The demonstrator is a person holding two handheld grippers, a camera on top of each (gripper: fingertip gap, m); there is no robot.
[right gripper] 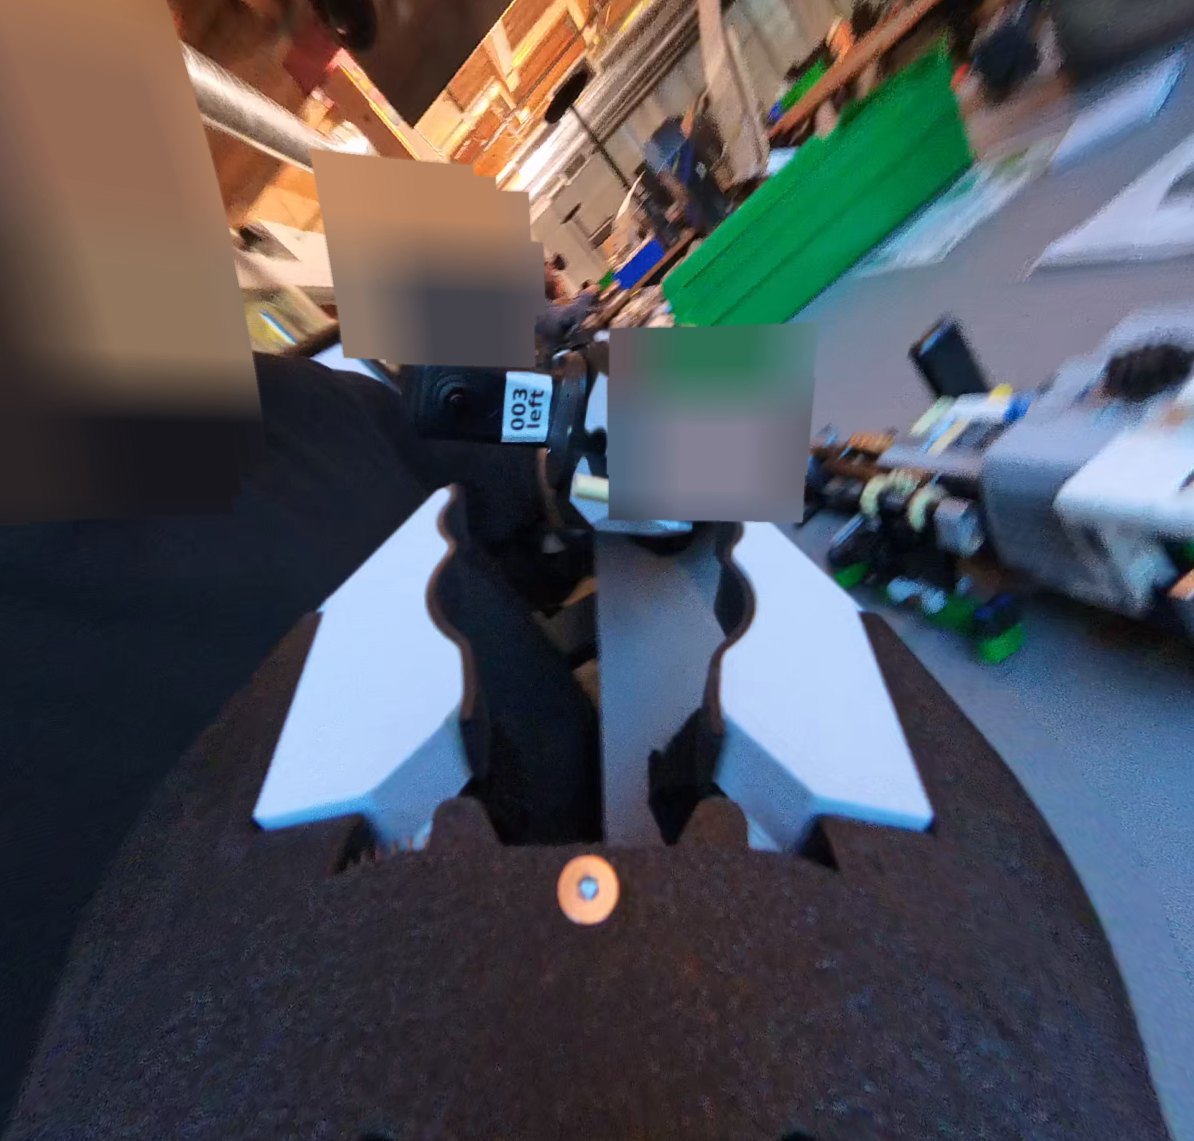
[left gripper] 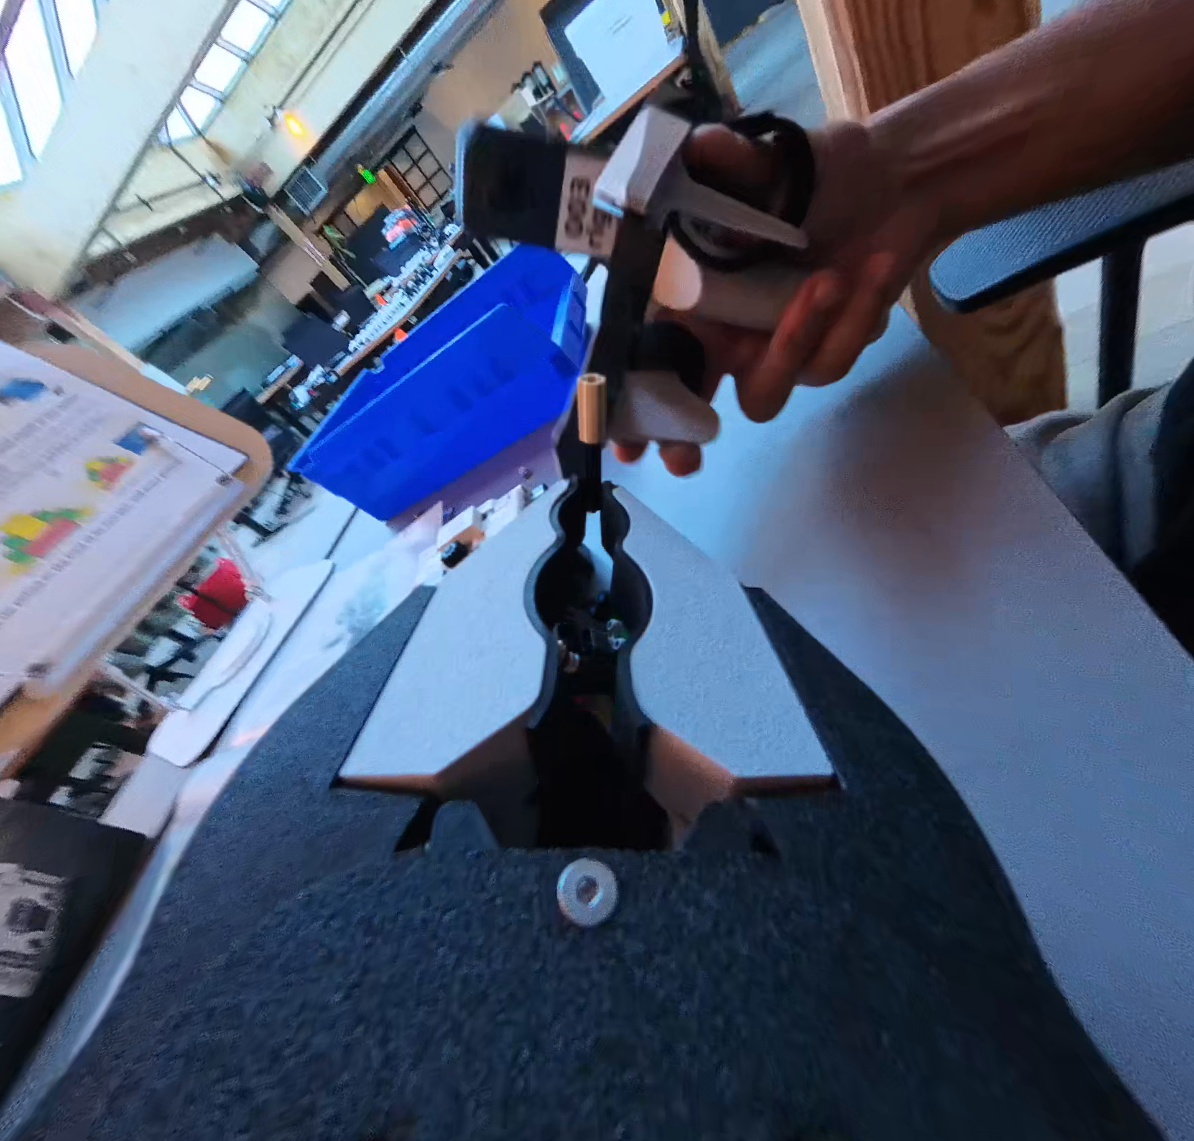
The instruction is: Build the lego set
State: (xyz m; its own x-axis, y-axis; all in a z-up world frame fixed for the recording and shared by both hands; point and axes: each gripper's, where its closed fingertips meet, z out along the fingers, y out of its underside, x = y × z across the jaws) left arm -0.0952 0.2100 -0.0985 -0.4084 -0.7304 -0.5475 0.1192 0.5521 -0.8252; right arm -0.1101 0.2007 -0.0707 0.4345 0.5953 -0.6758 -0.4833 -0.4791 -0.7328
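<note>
In the left wrist view my left gripper (left gripper: 593,496) is shut on a thin black Lego axle (left gripper: 592,473) that sticks out past its tips. A tan sleeve (left gripper: 590,409) sits on the axle's far end. A small dark Lego assembly (left gripper: 585,635) lies deeper between the fingers. My right gripper (left gripper: 636,283), held by a hand (left gripper: 840,309), faces it just beyond the sleeve. One white finger (left gripper: 665,412) is right beside the sleeve. In the right wrist view my right gripper (right gripper: 594,528) is open and empty, and the left gripper (right gripper: 478,406) is straight ahead.
A blue bin (left gripper: 452,393) stands on the white table (left gripper: 872,528) behind the sleeve. An instruction sheet on a board (left gripper: 84,496) stands at the left. A green bin (right gripper: 820,205) and a heap of loose Lego parts (right gripper: 937,528) show in the right wrist view.
</note>
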